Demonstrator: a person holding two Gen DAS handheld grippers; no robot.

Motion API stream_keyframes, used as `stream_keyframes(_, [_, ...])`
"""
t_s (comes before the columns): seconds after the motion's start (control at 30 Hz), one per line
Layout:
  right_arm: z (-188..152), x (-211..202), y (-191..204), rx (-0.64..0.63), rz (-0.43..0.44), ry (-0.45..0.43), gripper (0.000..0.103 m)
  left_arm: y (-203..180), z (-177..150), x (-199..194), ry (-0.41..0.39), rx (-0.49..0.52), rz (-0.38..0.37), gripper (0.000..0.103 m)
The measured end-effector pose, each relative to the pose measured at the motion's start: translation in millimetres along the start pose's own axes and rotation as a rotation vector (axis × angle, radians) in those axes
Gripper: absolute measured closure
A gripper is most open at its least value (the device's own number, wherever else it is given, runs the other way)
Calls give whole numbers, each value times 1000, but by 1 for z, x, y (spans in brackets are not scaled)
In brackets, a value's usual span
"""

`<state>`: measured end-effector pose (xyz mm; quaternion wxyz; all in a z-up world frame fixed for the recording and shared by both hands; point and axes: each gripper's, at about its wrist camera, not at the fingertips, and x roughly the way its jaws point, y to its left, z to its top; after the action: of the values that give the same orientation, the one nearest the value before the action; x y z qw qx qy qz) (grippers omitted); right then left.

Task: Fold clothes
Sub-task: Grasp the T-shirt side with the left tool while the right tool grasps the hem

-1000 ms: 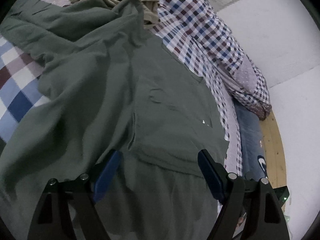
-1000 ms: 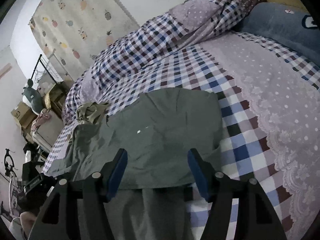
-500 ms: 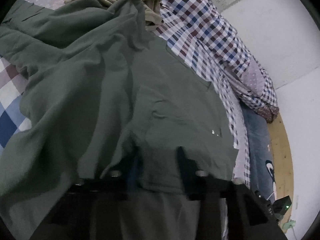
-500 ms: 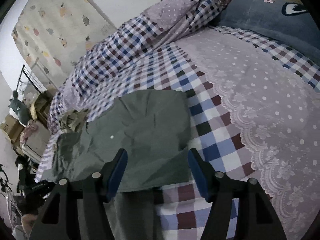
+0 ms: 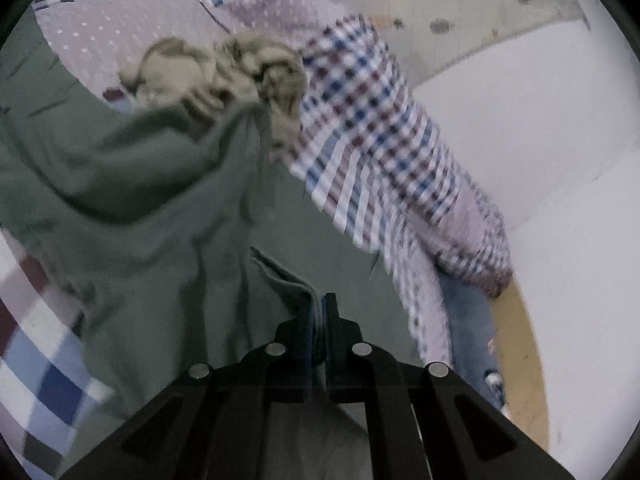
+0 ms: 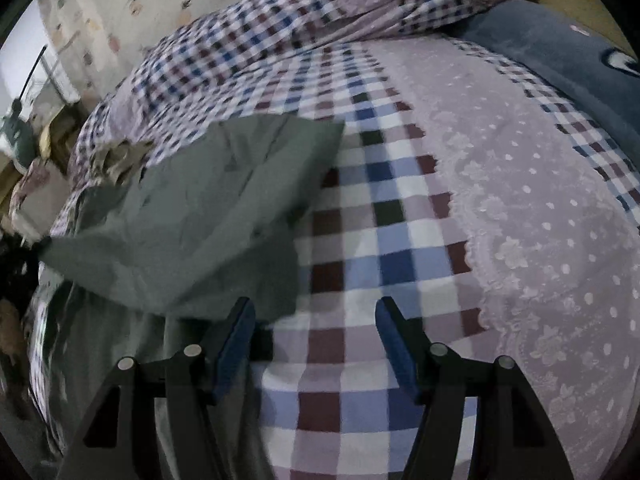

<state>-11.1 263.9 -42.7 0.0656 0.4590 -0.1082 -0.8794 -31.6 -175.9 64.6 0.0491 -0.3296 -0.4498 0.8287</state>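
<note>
Green garment (image 5: 132,208) is spread over the checked bedsheet (image 6: 380,240), w/ one part folded back on itself so a flat doubled panel lies on top, corner pointing toward the far side of the bed in the right wrist view. Left gripper (image 5: 319,312) has its fingers squeezed together on an edge of that green fabric, basically no gap btw the blue pads, and the cloth rises in a ridge right at the tips. From there the fabric runs away in long creases toward a crumpled khaki garment (image 5: 240,76) bunched at the far end, touching the green one's edge.

Right gripper (image 6: 316,336) is spread wide, nothing btw the fingers. Its left fingertip (image 6: 236,332) sits right at the near edge of the folded green panel, can't tell if it's actually touching; the other finger is over bare checked sheet, apart from the cloth.

Rest of the scene: a rumpled plaid duvet (image 6: 248,52) heaped along the far side of the bed, a lilac dotted lace-edged strip (image 6: 540,208) across the sheet on the right, and a blue pillow (image 6: 560,52) up near the wooden headboard. Left view is pretty motion-blurred, so fine detail on the green cloth is hard to read.
</note>
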Motion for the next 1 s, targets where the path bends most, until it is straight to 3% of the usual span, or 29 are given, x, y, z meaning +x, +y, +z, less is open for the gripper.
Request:
stream_keyframes(0.17, [-7,20,30,-129,-11,30,37,13,17,-10,-63,-41,-3,100])
stream_keyframes(0.4, [-12,40,57,-252,-54,46,38,23,26,-14,-85,-55,13,100])
stream_keyframes(0.6, [-3,46,49,-180,-46,28,39,32,30,-20,-103,-59,27,100])
stream_keyframes(0.67, [0,47,49,-180,-34,26,48,35,32,-21,-110,-60,32,100])
stream_keyframes(0.77, [2,47,54,-213,-39,31,91,36,31,-19,-104,-54,46,100])
stream_keyframes(0.8, [2,46,56,-230,-49,34,96,36,30,-18,-99,-51,54,100])
stream_keyframes(0.87, [2,38,57,-268,-135,30,97,38,29,-15,-88,-46,71,100])
stream_keyframes(1.0, [6,18,43,-265,-210,50,98,40,27,-10,-67,-34,104,100])
